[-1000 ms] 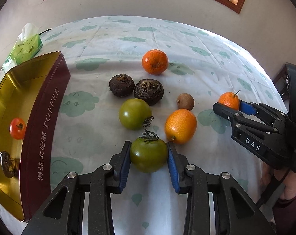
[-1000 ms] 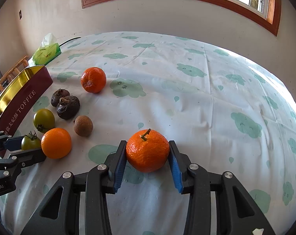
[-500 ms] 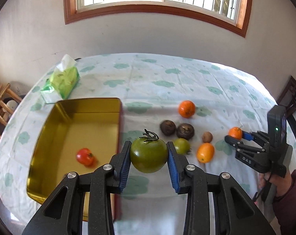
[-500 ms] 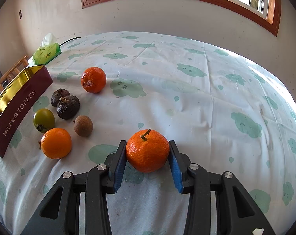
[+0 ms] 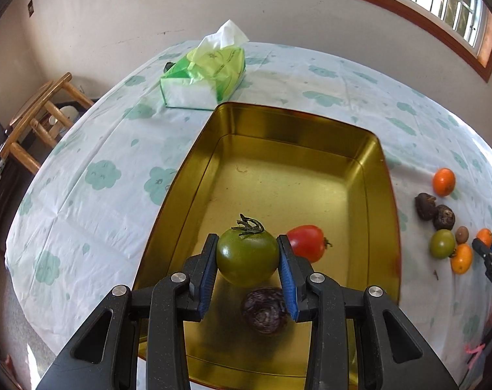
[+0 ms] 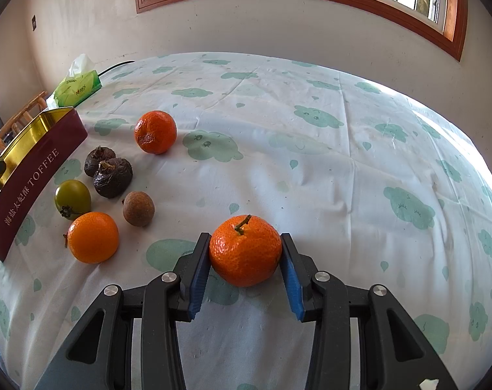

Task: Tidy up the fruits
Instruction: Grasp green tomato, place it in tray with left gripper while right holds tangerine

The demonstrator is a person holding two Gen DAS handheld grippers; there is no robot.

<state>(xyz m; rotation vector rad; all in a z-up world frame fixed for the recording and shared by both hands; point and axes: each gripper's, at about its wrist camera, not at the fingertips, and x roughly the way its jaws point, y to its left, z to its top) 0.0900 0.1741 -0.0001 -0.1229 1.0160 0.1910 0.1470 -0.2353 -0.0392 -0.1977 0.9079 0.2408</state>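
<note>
My left gripper is shut on a green tomato and holds it in the air over the gold tin. Inside the tin lie a red tomato and a dark wrinkled fruit. My right gripper is shut on a stemmed orange mandarin low over the tablecloth. To its left on the cloth lie an orange fruit, a brown round fruit, a second green tomato, two dark wrinkled fruits and another mandarin.
A green tissue pack sits on the cloth beyond the tin. A wooden chair stands off the table's left edge. The tin's maroon wall borders the loose fruit. Bare cloth spreads to the right of the mandarin.
The left gripper lifted the green tomato off the cloth and carried it left until it hangs over the tin. The right gripper with its mandarin stayed where it was.
</note>
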